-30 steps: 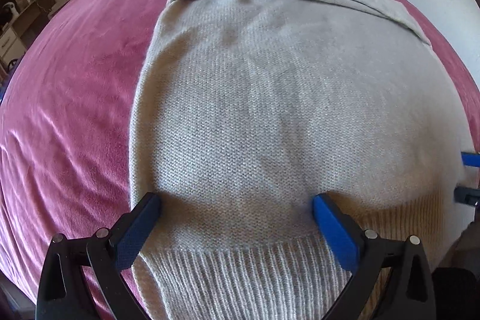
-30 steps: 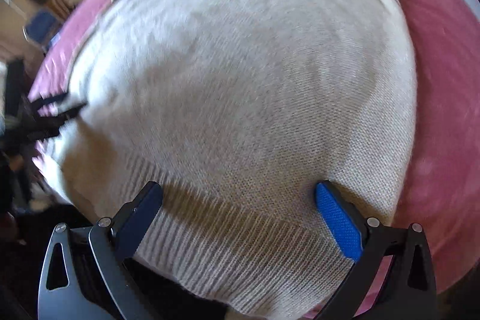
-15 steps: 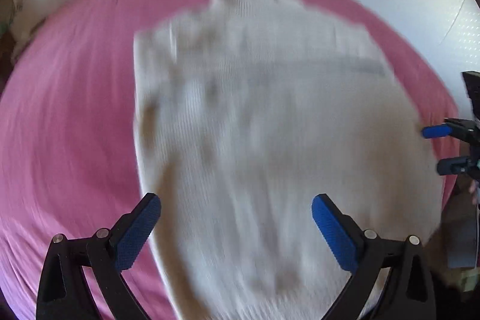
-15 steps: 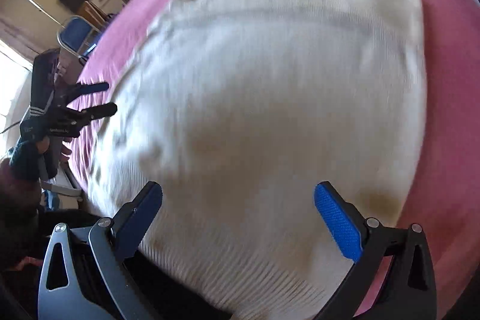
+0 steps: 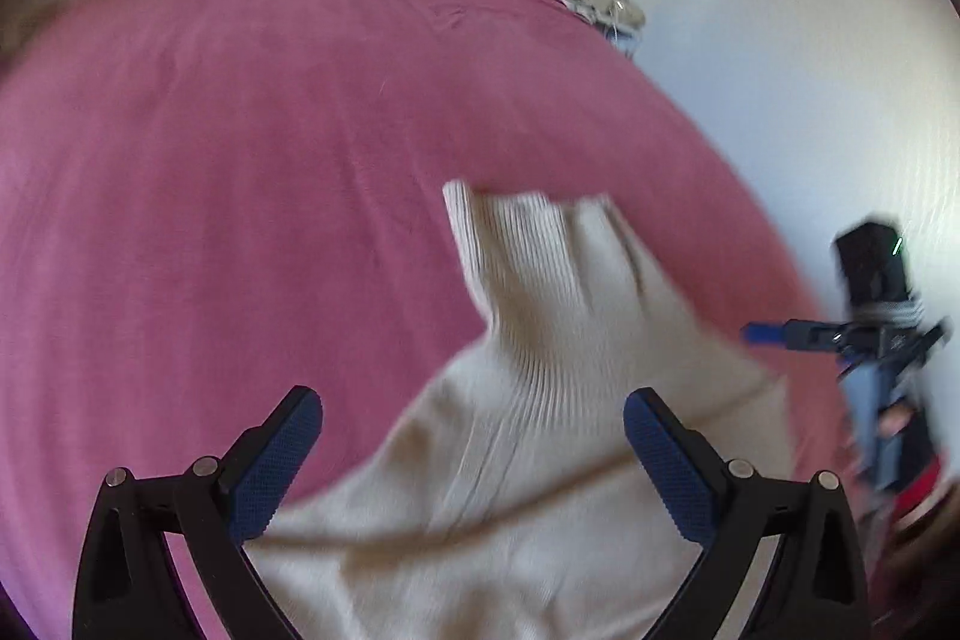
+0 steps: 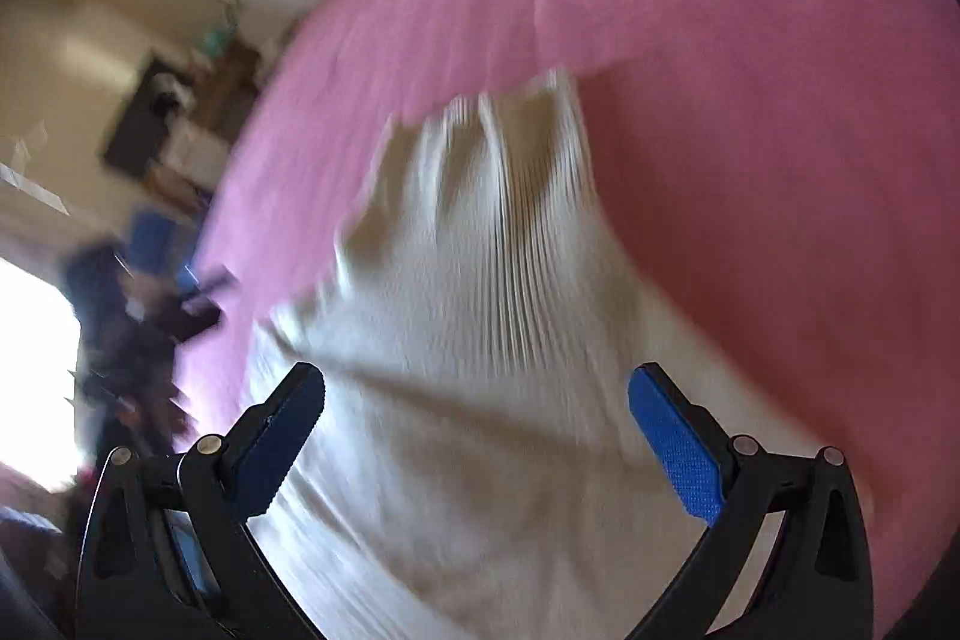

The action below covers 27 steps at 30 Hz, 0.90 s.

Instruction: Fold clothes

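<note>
Sweater (image 5: pixel 558 400) ahead of my left tongs (image 5: pixel 471 451), right tongs (image 6: pixel 477 436), both agape, empty; blur risks mis-grab, bunching on bed (image 5: pixel 210 160).

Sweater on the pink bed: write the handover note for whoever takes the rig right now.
Left gripper: jaws wide open, empty, above the sweater.
Right gripper: jaws wide open, empty, also over it.
The cream sweater lies on the pink bedspread, ribbed band at the far end; both views are motion-blurred.
Done: it looks at least partly folded; how many layers cannot be told.
Left: check the shape once the views steady, then finish or neaten the fold.
</note>
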Tool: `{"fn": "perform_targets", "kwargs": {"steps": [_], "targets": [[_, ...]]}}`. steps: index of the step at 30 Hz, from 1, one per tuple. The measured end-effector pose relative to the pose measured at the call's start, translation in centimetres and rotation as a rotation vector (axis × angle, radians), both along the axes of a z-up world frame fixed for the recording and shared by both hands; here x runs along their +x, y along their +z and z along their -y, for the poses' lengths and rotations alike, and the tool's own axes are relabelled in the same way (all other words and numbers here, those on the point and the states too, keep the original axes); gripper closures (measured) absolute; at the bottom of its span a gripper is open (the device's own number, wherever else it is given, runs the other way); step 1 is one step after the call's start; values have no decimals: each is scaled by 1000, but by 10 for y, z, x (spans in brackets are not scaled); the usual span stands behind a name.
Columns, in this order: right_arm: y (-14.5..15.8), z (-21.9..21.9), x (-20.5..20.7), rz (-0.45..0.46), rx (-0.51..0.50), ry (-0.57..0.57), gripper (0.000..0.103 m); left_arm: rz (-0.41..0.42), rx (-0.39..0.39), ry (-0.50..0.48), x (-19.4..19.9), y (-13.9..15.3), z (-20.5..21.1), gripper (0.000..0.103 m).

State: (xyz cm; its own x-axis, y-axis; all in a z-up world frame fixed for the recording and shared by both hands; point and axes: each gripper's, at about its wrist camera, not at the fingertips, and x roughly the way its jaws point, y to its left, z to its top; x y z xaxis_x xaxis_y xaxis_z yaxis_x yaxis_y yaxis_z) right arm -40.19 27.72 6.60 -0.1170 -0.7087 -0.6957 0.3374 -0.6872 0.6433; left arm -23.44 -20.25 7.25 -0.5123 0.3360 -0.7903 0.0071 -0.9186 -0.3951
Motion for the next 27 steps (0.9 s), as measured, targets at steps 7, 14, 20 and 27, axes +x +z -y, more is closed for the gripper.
{"fn": "perform_targets", "kwargs": {"steps": [7, 14, 20, 27], "targets": [[-33, 15, -73, 31, -41, -36, 5, 63, 111, -16, -68, -42, -3, 0], [-62, 28, -102, 54, -56, 49, 25, 85, 118, -45, -93, -72, -17, 0], [-80, 44, -109, 99, -116, 88, 52, 62, 169, -24, -105, -76, -18, 0], [-92, 51, -103, 80, -133, 104, 96, 68, 160, -25, -111, -76, -21, 0]]}}
